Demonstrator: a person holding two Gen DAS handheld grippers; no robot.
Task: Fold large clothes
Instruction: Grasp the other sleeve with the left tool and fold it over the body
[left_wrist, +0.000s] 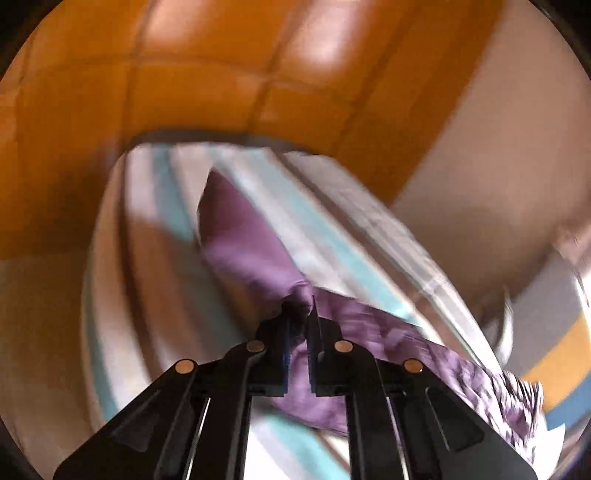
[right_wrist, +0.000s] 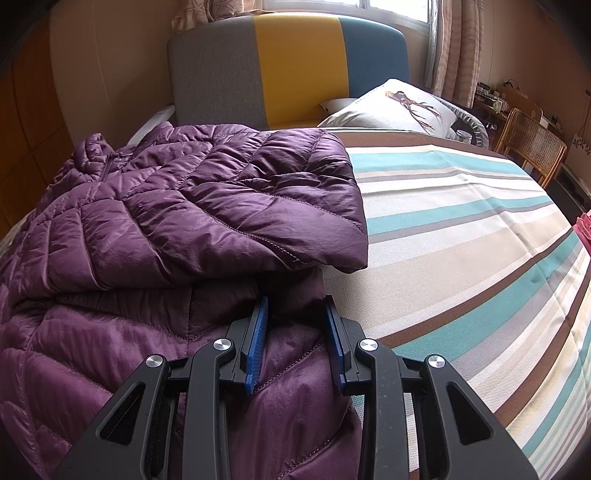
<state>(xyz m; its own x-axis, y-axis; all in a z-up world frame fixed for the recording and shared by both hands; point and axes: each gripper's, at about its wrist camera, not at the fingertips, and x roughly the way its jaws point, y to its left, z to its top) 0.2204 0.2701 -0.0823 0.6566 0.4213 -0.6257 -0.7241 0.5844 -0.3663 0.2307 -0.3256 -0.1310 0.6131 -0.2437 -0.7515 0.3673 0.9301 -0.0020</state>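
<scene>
A purple quilted puffer jacket (right_wrist: 192, 206) lies partly folded on the left side of a striped bed (right_wrist: 461, 236). In the right wrist view my right gripper (right_wrist: 297, 299) is shut on a thick fold of the jacket's lower part, its blue pads pressed on either side of the padding. In the blurred left wrist view my left gripper (left_wrist: 299, 306) is shut on a bunched part of the purple jacket (left_wrist: 251, 254) and holds it above the striped bed (left_wrist: 155, 236).
A grey, yellow and blue headboard (right_wrist: 295, 66) stands at the far end of the bed. A white pillow with a deer print (right_wrist: 399, 107) lies near it. A wicker chair (right_wrist: 532, 144) and a cluttered desk stand at right. An orange panelled wall (left_wrist: 184, 85) fills the left view.
</scene>
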